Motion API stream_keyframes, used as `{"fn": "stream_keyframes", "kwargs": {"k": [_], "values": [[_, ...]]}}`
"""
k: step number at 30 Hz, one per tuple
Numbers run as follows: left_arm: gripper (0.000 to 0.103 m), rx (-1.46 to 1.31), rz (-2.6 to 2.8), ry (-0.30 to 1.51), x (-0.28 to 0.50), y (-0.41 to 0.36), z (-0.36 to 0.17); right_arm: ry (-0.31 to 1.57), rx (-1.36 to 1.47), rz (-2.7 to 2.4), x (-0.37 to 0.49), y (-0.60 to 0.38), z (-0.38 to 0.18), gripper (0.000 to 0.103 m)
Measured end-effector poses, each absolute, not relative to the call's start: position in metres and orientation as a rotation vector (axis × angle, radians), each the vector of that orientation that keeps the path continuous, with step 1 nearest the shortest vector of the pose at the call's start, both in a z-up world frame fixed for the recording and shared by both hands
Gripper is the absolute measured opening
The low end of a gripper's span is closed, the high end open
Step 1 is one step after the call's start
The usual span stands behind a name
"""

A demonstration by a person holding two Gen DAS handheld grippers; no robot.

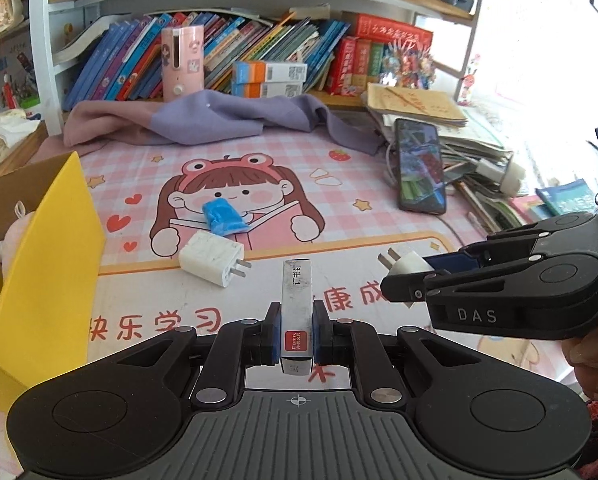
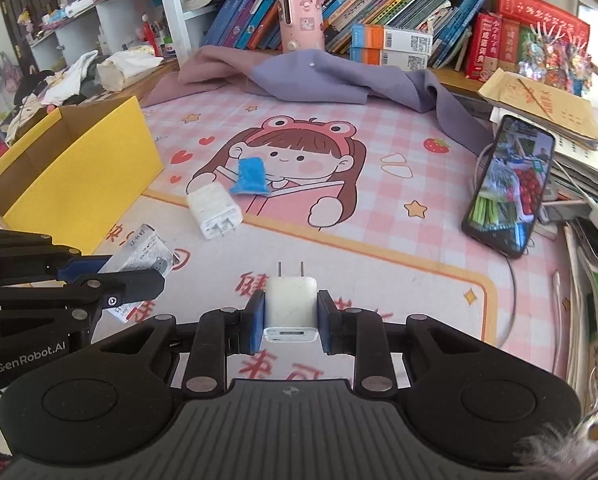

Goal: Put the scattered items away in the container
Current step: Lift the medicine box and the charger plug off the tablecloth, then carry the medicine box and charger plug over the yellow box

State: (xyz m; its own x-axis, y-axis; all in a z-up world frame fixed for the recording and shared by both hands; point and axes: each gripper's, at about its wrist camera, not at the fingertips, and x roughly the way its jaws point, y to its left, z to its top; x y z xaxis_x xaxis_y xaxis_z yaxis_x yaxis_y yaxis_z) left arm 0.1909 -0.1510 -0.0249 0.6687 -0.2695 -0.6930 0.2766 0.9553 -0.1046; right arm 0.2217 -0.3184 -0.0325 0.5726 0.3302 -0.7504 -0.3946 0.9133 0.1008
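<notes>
Being carried above the pink cartoon-printed surface [image 2: 379, 208], two items are being held at once. A slim silver staple box with a red label [image 1: 297, 312] is being clamped between the closed jaws of the left gripper [image 1: 296, 334], and a small white plug-in charger [image 2: 291, 304], prongs forward, is being pinched by the closed jaws of the right gripper [image 2: 291, 318]. The open yellow cardboard box [image 2: 79, 168] is standing at the left. A second white charger [image 2: 215, 210] and a crumpled blue packet [image 2: 251, 176] are being left on the surface, touching. With both grippers close together, a collision is being risked, and the long staple box could be knocked on the box wall and twisted loose.
</notes>
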Motion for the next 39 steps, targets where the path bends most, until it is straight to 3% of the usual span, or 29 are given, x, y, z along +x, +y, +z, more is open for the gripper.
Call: {"fn": "stream_keyframes", "kwargs": {"k": [21, 39], "values": [[0.013, 0.034, -0.430, 0.689, 0.077, -0.052, -0.006, 0.789, -0.057, 0.278, 0.079, -0.228, -0.011, 0.025], [0.013, -0.058, -0.224, 0.665, 0.010, 0.066, 0.002, 0.777, -0.149, 0.489, 0.036, -0.107, -0.008, 0.025]]}}
